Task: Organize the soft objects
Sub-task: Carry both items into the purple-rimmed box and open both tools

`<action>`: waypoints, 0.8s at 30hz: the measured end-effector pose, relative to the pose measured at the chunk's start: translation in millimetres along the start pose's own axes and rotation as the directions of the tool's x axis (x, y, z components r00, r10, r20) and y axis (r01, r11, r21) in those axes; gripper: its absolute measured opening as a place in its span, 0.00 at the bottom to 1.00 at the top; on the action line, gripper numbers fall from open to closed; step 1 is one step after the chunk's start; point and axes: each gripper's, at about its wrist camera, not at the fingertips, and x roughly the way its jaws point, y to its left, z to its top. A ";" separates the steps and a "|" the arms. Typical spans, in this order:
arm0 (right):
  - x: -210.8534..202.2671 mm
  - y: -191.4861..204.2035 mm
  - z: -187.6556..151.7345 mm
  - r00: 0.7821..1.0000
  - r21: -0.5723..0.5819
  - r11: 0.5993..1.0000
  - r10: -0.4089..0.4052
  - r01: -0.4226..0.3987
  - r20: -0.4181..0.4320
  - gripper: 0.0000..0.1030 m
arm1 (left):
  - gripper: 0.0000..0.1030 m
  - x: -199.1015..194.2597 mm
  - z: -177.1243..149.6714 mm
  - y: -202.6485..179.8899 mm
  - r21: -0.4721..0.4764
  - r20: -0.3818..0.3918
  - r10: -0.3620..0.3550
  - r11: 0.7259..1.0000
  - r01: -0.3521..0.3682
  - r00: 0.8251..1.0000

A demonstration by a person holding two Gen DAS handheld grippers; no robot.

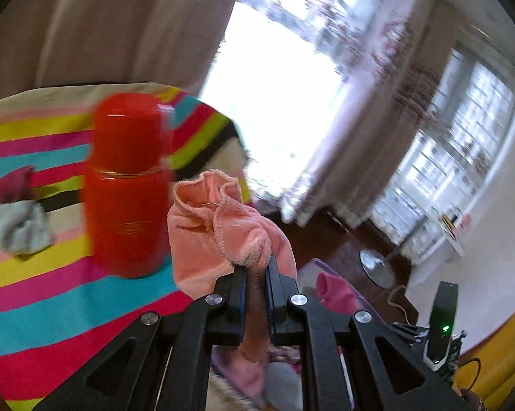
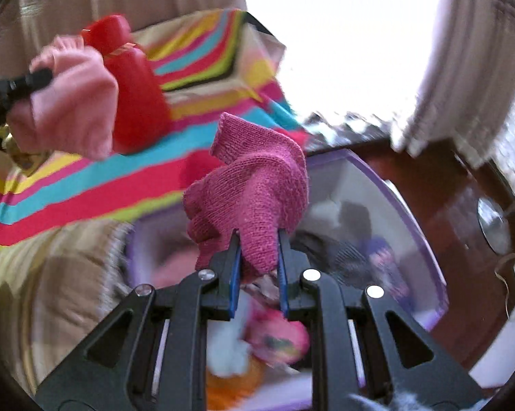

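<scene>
Left gripper: fingers clamped on a fold of the pink cloth; cloth bunched above the tips, held up just beside the red bottle.
Right gripper: fingers pinched on the magenta knit, which is lifted above the bin.
Bin: clear walls, purple rim, beside the striped surface; holds blurred soft items, pink, white and orange ones below the right gripper.
Red bottle: upright on the striped cloth, cap on.
Grey rag: crumpled on the striped cloth, well left of the bottle, touching a dark red scrap.
Striped cloth: multicoloured bands; whether a table or a bed lies under it cannot be told.
Background: curtain, bright windows, dark floor; heavily blurred.
</scene>
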 end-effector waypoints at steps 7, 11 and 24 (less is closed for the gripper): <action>0.5 -58.6 -23.2 0.995 0.086 0.992 -0.089 0.093 -0.054 0.21 | 0.09 50.7 -0.8 -69.5 0.119 -0.074 -0.086 0.988 0.094 0.994; 2.7 -74.4 -30.7 0.992 0.114 0.989 -0.090 0.100 -0.085 0.22 | 0.09 73.4 -8.3 -96.2 0.170 -0.115 -0.109 0.977 0.128 0.987; 5.7 -86.6 -38.8 0.991 0.138 0.987 -0.071 0.086 -0.110 0.54 | 0.36 140.0 -19.1 -128.7 0.227 -0.219 -0.078 0.965 0.129 0.973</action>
